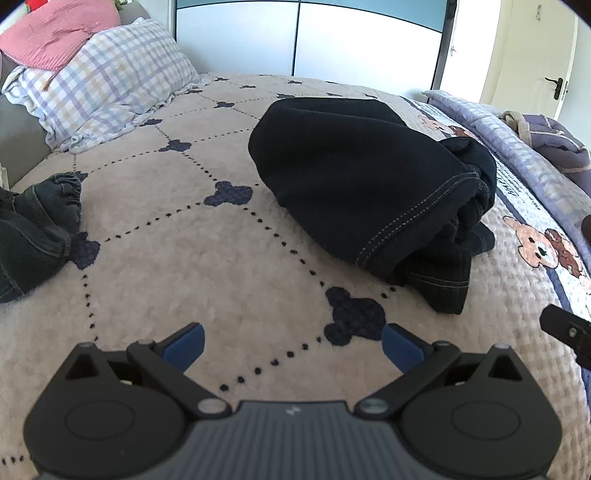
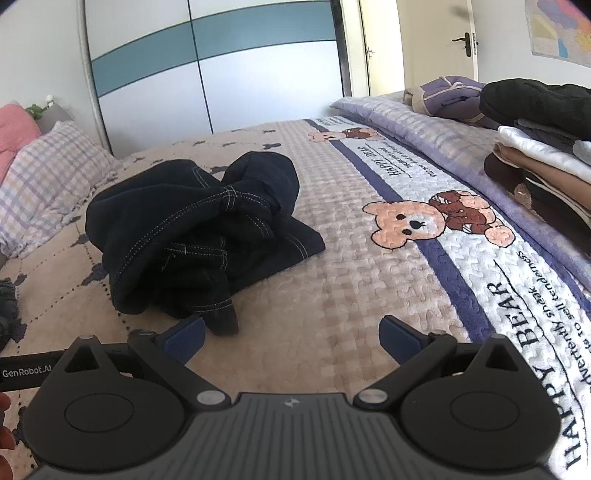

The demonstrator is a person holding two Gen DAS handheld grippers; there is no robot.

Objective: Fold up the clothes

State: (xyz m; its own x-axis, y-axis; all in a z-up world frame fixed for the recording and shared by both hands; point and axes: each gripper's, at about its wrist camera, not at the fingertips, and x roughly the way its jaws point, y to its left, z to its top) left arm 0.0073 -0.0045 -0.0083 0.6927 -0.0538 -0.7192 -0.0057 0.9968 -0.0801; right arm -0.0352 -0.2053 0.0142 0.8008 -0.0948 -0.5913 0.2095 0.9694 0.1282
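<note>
A: Denim, dark, sits at the far left edge of the left wrist view, a second garment (image 1: 29, 229) with a gathered waistband, bunched on the beige fleece blanket (image 1: 192, 273).

B: And past it?

A: A checked pillow (image 1: 107, 81) lies at the head of the bed with a pink cushion (image 1: 55, 29) on top. Toward the middle, the dark jeans (image 1: 354, 192) lie crumpled in 1 heap with pale stitching showing, resting on the blanket well ahead of both tools.

B: How do the claws stand?

A: The left gripper (image 1: 291, 345) has its 2 blue pads spread wide, holding nothing, above bare blanket. The right gripper (image 2: 291, 341) is likewise spread apart and empty; a trouser hem lies just beside its left pad (image 2: 186, 339).

B: Further right?

A: A bear-print quilt (image 2: 424, 221), then a stack of folded clothes (image 2: 543, 155) at the edge.
</note>
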